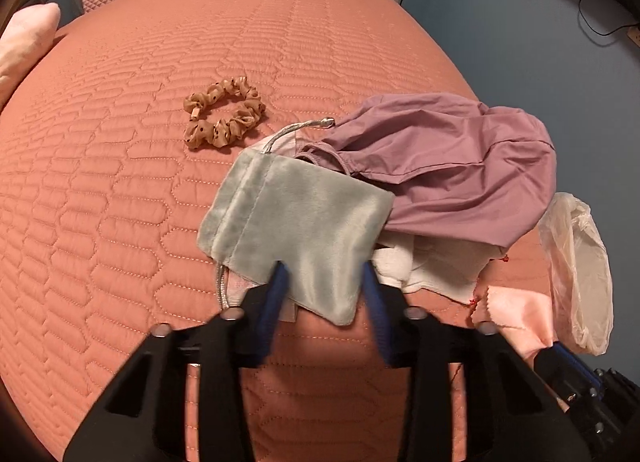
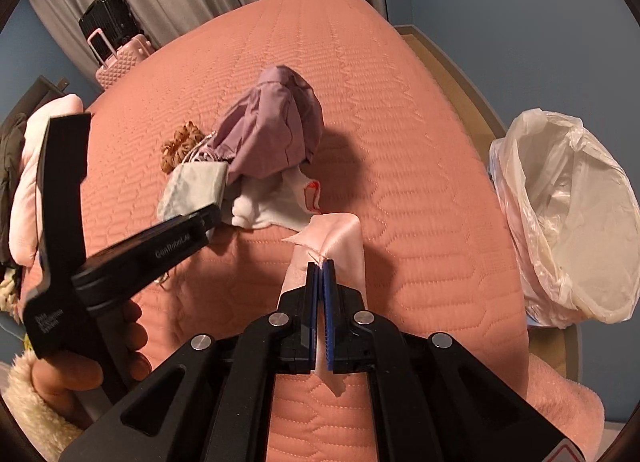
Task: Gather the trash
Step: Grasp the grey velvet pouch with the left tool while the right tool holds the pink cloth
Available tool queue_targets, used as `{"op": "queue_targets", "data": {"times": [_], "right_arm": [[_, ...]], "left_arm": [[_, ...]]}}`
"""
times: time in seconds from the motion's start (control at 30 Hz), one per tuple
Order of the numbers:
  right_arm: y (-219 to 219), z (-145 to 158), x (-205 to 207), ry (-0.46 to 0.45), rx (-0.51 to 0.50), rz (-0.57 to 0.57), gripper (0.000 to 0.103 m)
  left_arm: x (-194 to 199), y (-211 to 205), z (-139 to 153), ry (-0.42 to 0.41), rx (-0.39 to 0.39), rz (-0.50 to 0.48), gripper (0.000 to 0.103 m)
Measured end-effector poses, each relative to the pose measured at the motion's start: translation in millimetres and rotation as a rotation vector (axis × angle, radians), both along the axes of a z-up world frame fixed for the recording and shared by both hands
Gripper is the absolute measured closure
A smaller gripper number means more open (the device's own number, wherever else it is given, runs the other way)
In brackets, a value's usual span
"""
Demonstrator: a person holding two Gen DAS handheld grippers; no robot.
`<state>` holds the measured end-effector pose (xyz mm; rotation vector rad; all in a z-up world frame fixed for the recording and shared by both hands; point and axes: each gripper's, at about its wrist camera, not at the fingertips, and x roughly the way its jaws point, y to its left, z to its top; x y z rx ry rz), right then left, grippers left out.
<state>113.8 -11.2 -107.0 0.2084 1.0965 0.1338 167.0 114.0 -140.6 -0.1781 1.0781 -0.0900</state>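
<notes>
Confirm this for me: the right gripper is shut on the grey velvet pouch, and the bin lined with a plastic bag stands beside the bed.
Not quite. The right gripper is shut on the pink satin cloth, not the grey velvet pouch, as the right wrist view shows; the pouch lies at the left gripper. The bin lined with a plastic bag does stand beside the bed.

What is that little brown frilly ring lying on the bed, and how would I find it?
Start at the salmon-pink quilted bedspread and find the heap of cloth near its edge, topped by a mauve fabric bag. Just beyond the pale grey velvet drawstring pouch lies a tan ruffled hair scrunchie. It alone forms a ring, with dark dots.
</notes>
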Motion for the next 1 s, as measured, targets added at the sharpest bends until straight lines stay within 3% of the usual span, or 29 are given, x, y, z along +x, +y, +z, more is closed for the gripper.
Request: {"op": "queue_targets", "data": {"times": [0.03, 0.13, 0.47, 0.77, 1.0], "right_arm": [[0.8, 1.1, -0.4, -0.003, 0.002, 0.002, 0.101], [1.8, 6.3, 0.1, -0.016, 0.01, 0.006, 0.101], [-2.4, 46.9, -6.5, -0.102, 0.043, 0.005, 0.101], [-24.3, 102.7, -23.8, -0.22, 0.057, -0.024, 0.101], [-50.3, 134.6, -38.6, -0.291, 0.066, -0.063, 0.101]], "left_arm": [[-0.7, 3.5, 0.8, 0.001, -0.022, 0.002, 0.09], [-5.0, 10.4, 8.0, -0.024, -0.038, 0.009, 0.099], [-30.6, 18.1, 64.8, -0.152, -0.106, 0.009, 0.1], [-52.6, -14.2, 127.7, -0.271, -0.187, -0.053, 0.1], [-69.5, -40.0, 160.4, -0.331, -0.218, -0.118, 0.102]]}}
